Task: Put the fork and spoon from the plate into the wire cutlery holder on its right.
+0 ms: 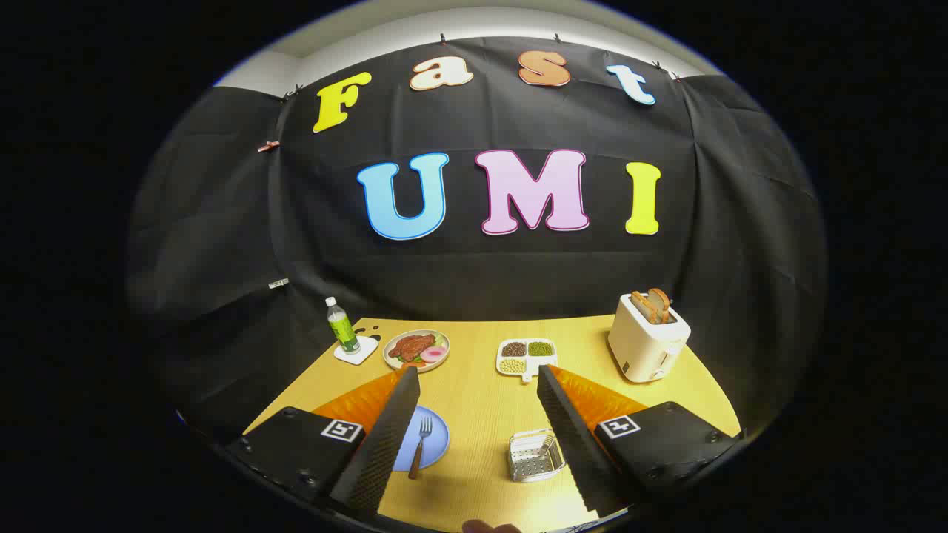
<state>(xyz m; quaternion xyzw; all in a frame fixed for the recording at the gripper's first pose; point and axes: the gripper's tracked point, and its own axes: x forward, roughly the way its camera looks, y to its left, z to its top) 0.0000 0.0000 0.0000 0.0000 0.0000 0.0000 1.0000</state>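
Blue plate (433, 437) bearing fork (421, 444), wire holder (533, 457) beside — fingers (385, 444) spread

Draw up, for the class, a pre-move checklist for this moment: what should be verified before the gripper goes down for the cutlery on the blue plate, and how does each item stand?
1. Gripper fingers apart and holding nothing: ok.
2. Fork lying on the blue plate, reachable between the fingers: ok.
3. Spoon on the plate: cannot tell, the left finger covers part of the plate.
4. Wire cutlery holder upright to the right of the plate: ok.
5. Holder free of contents: ok, as far as its mesh shows.
6. Table path from plate to holder unobstructed: ok.
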